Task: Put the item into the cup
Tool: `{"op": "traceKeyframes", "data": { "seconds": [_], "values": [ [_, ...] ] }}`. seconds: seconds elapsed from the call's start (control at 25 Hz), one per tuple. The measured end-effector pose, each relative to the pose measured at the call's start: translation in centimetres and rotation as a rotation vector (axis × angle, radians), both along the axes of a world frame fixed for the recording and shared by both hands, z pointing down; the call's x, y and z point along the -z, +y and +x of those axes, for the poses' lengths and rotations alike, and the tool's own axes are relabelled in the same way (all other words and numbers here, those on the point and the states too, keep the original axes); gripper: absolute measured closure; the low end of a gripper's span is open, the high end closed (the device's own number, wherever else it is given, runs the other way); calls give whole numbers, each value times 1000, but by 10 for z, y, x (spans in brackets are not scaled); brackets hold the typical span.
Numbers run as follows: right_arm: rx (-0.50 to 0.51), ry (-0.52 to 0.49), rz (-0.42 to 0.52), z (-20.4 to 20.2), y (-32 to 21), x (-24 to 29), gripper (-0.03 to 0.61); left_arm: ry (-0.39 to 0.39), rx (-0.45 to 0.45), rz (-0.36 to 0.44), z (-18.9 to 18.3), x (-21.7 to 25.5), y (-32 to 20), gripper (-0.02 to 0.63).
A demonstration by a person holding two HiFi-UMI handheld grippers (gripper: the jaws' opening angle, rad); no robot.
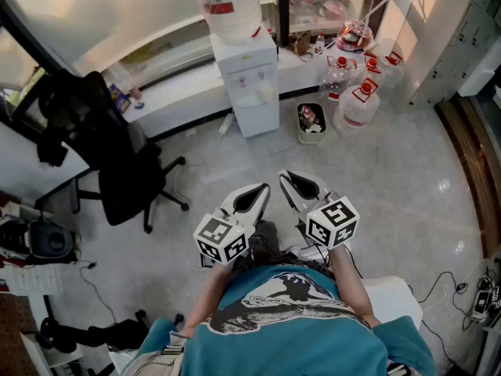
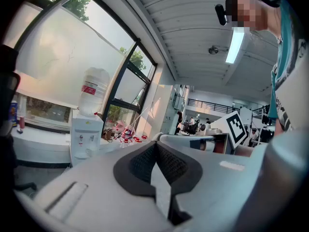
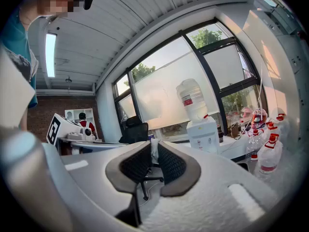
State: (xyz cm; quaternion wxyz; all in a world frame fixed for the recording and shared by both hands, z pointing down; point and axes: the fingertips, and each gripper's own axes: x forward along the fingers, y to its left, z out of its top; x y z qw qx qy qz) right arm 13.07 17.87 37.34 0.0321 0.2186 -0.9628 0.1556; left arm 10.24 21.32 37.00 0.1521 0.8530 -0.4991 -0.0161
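No cup and no item show in any view. A person in a teal shirt holds both grippers close to the chest, high over the floor, pointing away. My left gripper point(image 1: 250, 198) has its dark pads meeting at the tips with nothing between them; in the left gripper view, my left gripper point(image 2: 155, 149) looks towards a window wall. My right gripper point(image 1: 302, 185) stands beside it; in the right gripper view, my right gripper point(image 3: 153, 154) shows a narrow gap between the pads and holds nothing.
A white water dispenser point(image 1: 246, 77) stands ahead by the window ledge, with a small bin point(image 1: 311, 122) and several large water bottles point(image 1: 356, 100) to its right. A black office chair point(image 1: 117, 163) is at the left. Cables point(image 1: 458, 288) lie on the floor at the right.
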Motion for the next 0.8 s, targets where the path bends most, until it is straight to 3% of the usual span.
{"op": "traceKeyframes", "data": {
  "seconds": [0.48, 0.8],
  "values": [
    [-22, -38, -5, 16, 1, 4, 534, -17, -13, 9, 11, 6, 1, 604],
    [-12, -76, -29, 26, 2, 3, 534, -68, -5, -16, 18, 1, 6, 604]
  ]
}}
